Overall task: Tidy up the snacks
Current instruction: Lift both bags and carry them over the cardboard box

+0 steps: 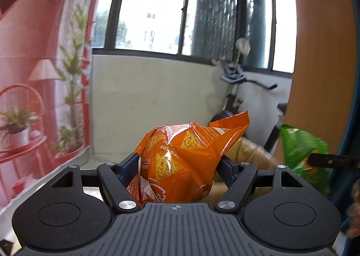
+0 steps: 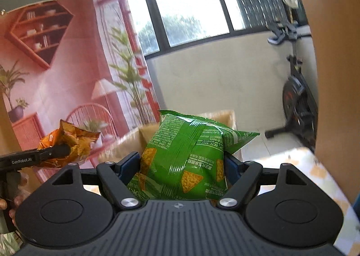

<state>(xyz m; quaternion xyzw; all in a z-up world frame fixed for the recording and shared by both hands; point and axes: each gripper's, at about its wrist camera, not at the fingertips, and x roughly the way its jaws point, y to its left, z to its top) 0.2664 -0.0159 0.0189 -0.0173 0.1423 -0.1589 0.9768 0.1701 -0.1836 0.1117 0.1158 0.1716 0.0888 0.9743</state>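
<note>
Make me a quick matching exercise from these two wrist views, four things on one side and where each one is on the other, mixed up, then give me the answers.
Things
1. orange chip bag
2. green chip bag
3. exercise bike
4. cardboard box

Places
A. by the wall under the window
B. clamped in the left claw
C. just behind the held bags
D. clamped in the right claw

Pairs: 1-B, 2-D, 3-A, 4-C

Close wrist views, shared window (image 1: 155, 8)
</note>
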